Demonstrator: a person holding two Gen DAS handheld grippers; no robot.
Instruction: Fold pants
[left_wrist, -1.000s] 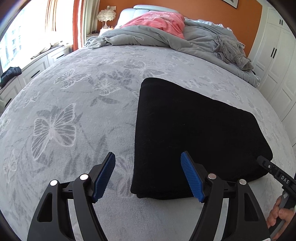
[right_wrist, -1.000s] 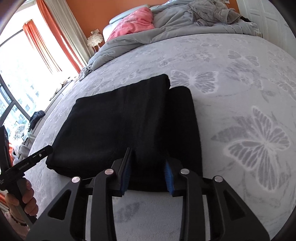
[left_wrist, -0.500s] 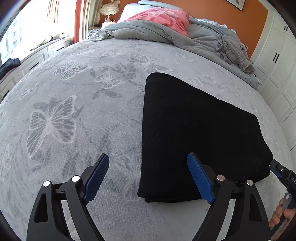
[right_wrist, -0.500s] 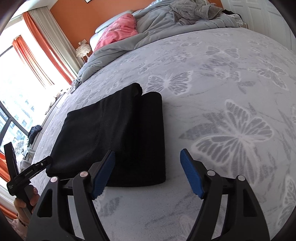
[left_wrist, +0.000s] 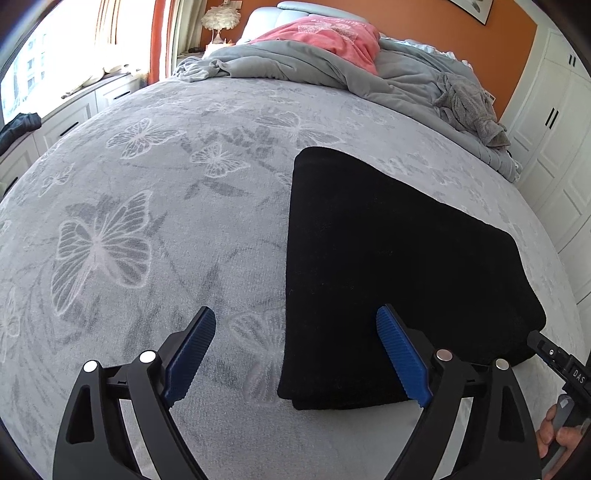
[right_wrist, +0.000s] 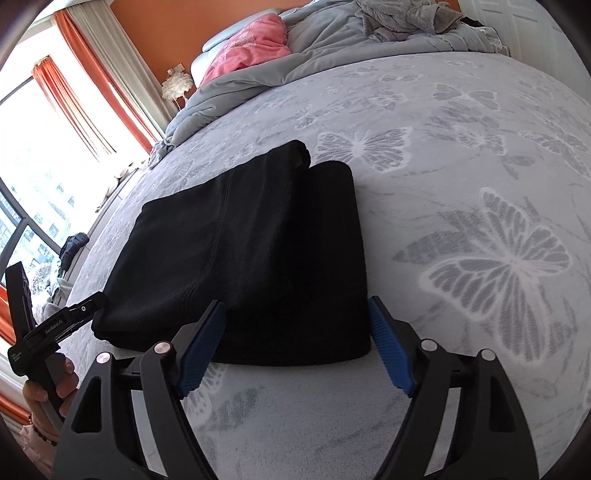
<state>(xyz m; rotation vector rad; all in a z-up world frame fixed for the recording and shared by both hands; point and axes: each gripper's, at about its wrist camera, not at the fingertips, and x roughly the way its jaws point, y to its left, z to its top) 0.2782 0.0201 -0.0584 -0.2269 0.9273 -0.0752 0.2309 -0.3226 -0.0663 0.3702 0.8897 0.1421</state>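
The black pants (left_wrist: 388, 266) lie folded into a flat, thick square on the bed (left_wrist: 155, 206), near its front edge. The bed has a gray cover with butterflies on it. In the right wrist view, one folded layer sits on top and a lower layer pokes out along the right side of the pile.

The left claw (left_wrist: 295, 350) is spread wide. Its left finger is over the bare gray cover, and its right finger is over the front left corner of the pants. Nothing is pinched between the blue pads (left_wrist: 402, 356).

The right claw (right_wrist: 295, 332) has its jaws opening. The front right corner of the pants lies in the gap between the two fingers, but the pads are not squeezing it. The pants rest on the bed by themselves.

A hand (right_wrist: 48, 391) holding the left claw shows at the left edge of the right wrist view.

At the far end of the bed, by the orange wall, there is a bunched gray blanket (left_wrist: 295, 62) and a pink pillow (left_wrist: 332, 37) on top of it
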